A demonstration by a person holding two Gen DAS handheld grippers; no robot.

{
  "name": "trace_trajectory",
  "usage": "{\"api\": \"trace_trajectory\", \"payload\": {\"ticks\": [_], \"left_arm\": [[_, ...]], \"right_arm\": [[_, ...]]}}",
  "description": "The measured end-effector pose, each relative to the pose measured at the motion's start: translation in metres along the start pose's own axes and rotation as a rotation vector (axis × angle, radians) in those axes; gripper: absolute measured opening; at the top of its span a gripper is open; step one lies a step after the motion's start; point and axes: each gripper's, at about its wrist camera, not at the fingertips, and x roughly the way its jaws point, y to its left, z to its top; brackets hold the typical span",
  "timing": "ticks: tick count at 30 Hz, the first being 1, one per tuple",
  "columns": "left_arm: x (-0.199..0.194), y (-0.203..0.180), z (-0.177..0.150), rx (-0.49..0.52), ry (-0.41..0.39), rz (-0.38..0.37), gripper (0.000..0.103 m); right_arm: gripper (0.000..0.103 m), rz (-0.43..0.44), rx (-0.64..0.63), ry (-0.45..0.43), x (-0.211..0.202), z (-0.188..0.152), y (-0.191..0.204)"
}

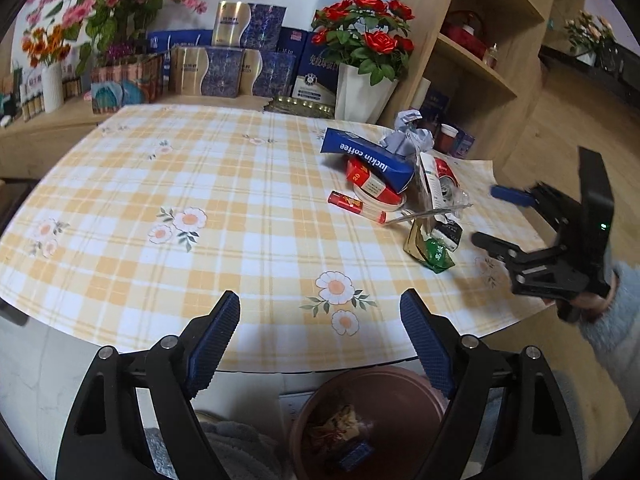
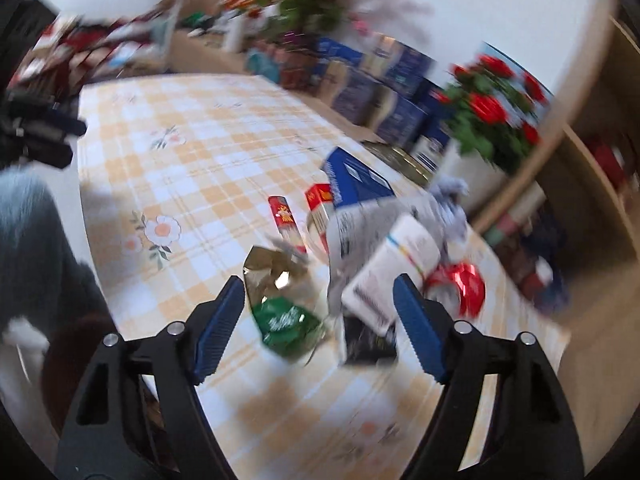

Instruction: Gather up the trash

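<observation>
Both grippers — left (image 1: 320,340), right (image 2: 318,324) — spread, empty; right hung over green wrapper (image 2: 290,326) beside pile (image 2: 372,240). Risk: sloppy pinch could nudge wrapper off table (image 1: 160,184), missing bin (image 1: 368,424).

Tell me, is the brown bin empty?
No. The brown bin under the table edge already holds crumpled wrappers and a blue scrap.

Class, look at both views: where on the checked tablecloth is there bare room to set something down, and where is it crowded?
Free: the wide stretch of tablecloth between the blue gift boxes at the back and the near edge, left of the trash pile. Crowded: the right end, where the blue coffee box, red packets, crumpled paper and green wrapper overlap.
</observation>
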Motion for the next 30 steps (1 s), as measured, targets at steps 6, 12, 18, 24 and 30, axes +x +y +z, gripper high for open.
{"api": "trace_trajectory", "payload": {"ticks": [6, 12, 18, 24, 30], "left_arm": [[0.021, 0.001, -0.004, -0.007, 0.038, -0.022, 0.08], [0.035, 0.002, -0.003, -0.025, 0.059, -0.044, 0.079], [0.045, -0.004, 0.003, -0.027, 0.059, -0.071, 0.077], [0.063, -0.021, 0.012, -0.048, 0.082, -0.137, 0.072], [0.094, -0.045, 0.026, -0.104, 0.13, -0.23, 0.065]], "right_arm": [[0.061, 0.046, -0.173, 0.033, 0.029, 0.017, 0.007], [0.017, 0.126, -0.184, 0.033, 0.042, 0.024, 0.01], [0.008, 0.161, 0.114, -0.094, 0.022, 0.029, -0.028], [0.008, 0.155, 0.469, -0.239, -0.013, 0.022, -0.071], [0.008, 0.071, 0.748, -0.308, -0.048, -0.012, -0.093]]}}
